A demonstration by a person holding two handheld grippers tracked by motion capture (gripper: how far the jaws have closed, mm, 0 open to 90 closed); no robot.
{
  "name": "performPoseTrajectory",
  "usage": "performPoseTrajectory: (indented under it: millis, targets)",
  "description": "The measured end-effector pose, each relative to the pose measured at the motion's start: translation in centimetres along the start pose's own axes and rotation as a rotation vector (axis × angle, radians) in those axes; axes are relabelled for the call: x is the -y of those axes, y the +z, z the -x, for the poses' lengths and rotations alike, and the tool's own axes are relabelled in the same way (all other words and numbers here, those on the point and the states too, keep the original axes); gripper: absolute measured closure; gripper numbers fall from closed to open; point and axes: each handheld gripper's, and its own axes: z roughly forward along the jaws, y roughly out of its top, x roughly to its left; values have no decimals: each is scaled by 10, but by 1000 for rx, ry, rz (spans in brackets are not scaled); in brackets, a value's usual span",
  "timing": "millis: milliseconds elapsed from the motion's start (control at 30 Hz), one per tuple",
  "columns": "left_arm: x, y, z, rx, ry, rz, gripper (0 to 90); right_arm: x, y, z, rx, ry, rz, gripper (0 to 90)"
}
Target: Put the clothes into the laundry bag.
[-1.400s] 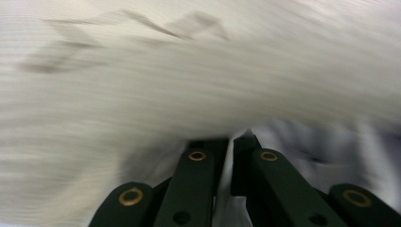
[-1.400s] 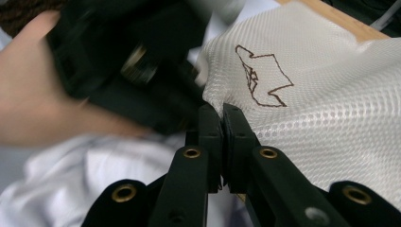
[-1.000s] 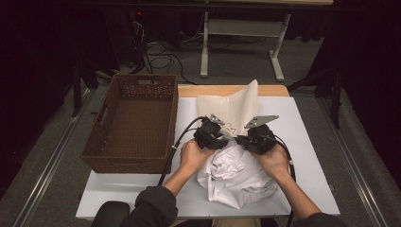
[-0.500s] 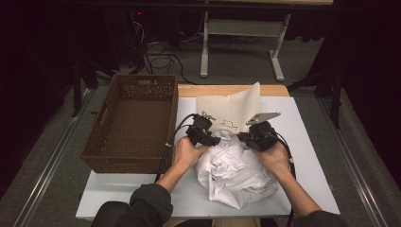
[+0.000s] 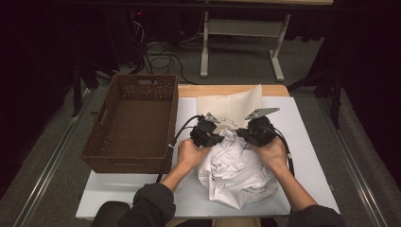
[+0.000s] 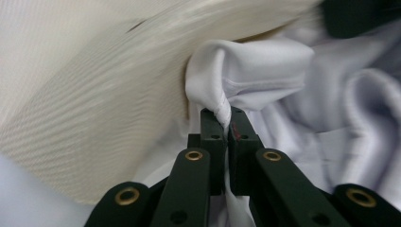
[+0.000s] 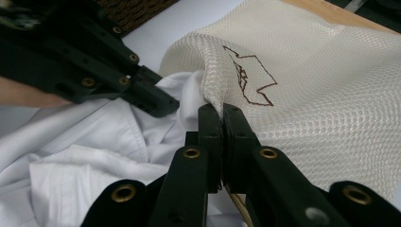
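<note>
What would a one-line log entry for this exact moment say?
left tongs: just closed on white garment | right tongs: shut on cream mesh bag | brown basket: left of both, untouched

Both forearms reach in from the near table edge, hands side by side; the left gripper has just clamped its jaws together, and the right gripper has its jaws pressed tight

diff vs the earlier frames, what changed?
The left tongs have just been closing and now pinch a fold of the white garment, near the cream mesh bag. Unchanged: the right tongs stay clamped on the mesh bag's edge, and the wicker basket has not moved.
</note>
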Motion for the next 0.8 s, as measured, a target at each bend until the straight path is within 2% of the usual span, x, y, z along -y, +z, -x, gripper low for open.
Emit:
performPoseTrajectory:
  millis: [100, 167, 233, 300, 400, 433, 533, 633, 700, 800]
  targets:
    - [-3, -4, 18, 34, 82, 9, 873, -3, 0, -2, -5, -5, 5, 887]
    - [-5, -2, 25, 26, 117, -3, 872, -5, 0, -4, -12, -19, 13, 887]
    - [-9, 2, 25, 11, 103, -9, 872, -6, -1, -8, -23, -29, 14, 887]
    - [-11, 10, 20, 7, 66, -15, 872, -5, -3, -13, -30, -46, 17, 888]
    - [-11, 23, 11, -74, 22, -35, 870, -3, -7, -17, -44, -56, 19, 888]
    - [-11, 28, 5, -90, -20, -39, 870, -2, -8, -17, -45, -58, 16, 887]
    - [-9, 31, -3, -139, -59, -39, 865, 7, -9, -19, -29, -77, -17, 887]
    - [-9, 26, 2, -166, -24, -43, 828, 16, -7, -14, -22, -54, -44, 887]
    - [-10, 20, 4, -143, -12, -51, 708, 19, -7, -11, -17, -42, -40, 887]
    - [-6, 1, 9, -108, 8, -32, 598, 20, -7, -8, -8, -34, -42, 887]
